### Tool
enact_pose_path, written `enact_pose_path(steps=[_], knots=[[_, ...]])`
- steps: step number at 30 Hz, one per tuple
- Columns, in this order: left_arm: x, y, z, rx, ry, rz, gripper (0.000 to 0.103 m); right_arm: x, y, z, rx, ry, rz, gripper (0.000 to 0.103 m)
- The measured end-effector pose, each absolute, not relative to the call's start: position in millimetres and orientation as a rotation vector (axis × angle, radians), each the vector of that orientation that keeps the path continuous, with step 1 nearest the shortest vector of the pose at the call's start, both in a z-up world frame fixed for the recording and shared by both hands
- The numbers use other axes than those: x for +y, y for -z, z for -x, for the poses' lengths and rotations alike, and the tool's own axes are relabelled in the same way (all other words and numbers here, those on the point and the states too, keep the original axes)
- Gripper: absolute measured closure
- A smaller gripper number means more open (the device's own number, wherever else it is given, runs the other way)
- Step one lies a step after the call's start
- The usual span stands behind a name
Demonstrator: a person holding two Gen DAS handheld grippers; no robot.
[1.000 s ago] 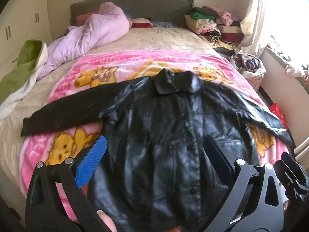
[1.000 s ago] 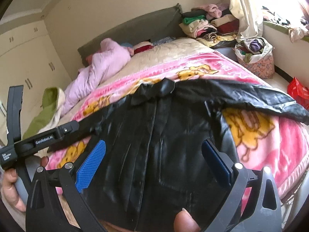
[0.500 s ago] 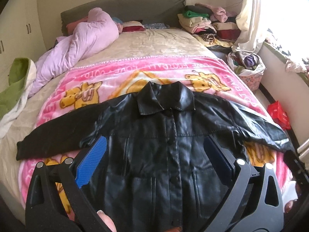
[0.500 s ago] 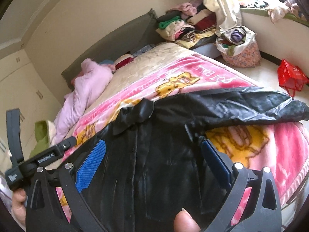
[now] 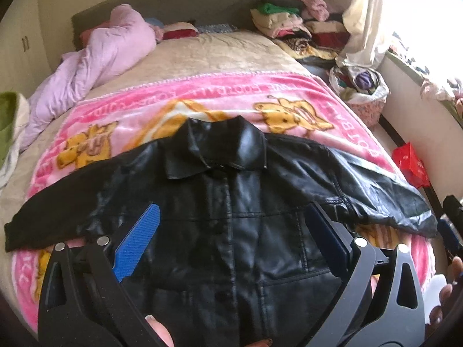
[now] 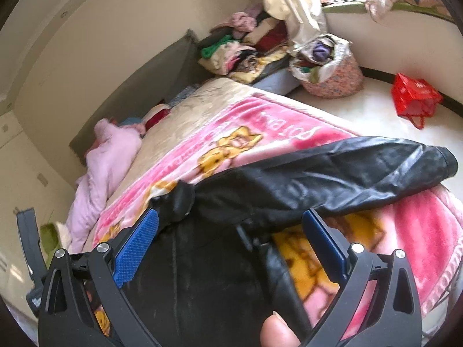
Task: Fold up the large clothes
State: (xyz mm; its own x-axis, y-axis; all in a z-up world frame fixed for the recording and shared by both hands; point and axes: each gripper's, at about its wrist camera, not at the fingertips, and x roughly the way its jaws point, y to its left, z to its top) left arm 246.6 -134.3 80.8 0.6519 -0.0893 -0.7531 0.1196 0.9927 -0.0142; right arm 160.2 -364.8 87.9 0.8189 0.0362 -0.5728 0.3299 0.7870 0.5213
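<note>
A black leather jacket (image 5: 231, 202) lies front up on a pink cartoon blanket (image 5: 202, 101), buttoned, collar toward the headboard, both sleeves spread sideways. My left gripper (image 5: 231, 231) hovers open above the jacket's chest with nothing between its blue pads. In the right wrist view the jacket (image 6: 217, 260) fills the lower middle and its right sleeve (image 6: 347, 173) stretches toward the bed's edge. My right gripper (image 6: 228, 237) is open over the right shoulder and armpit, empty. The jacket's hem is hidden below both views.
A lilac quilt (image 5: 95, 66) is bunched at the bed's far left. Stacked folded clothes (image 5: 283, 20) sit by the headboard. A full laundry basket (image 6: 327, 66) and a red bag (image 6: 413, 95) stand on the floor at the right.
Both grippers have pulled back and lifted from the jacket. The right one has swung rightward toward the right sleeve. The jacket now lies flat and still.
</note>
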Motion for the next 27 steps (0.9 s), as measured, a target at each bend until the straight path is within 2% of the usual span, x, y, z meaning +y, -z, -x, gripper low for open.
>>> enact_pose_path(steps=[9,27], knots=[[-177.1,-40.7,-254.1,0.909,0.19,-0.101,0.009,-428.8,-41.1,-146.9,0.601,0.368,-0.768,0.004],[-205.8,51.8,-273.4,1.09,0.264,-0.114,0.009,-558.8,63.5,-129.8,0.608,0.746,-1.079,0.004]])
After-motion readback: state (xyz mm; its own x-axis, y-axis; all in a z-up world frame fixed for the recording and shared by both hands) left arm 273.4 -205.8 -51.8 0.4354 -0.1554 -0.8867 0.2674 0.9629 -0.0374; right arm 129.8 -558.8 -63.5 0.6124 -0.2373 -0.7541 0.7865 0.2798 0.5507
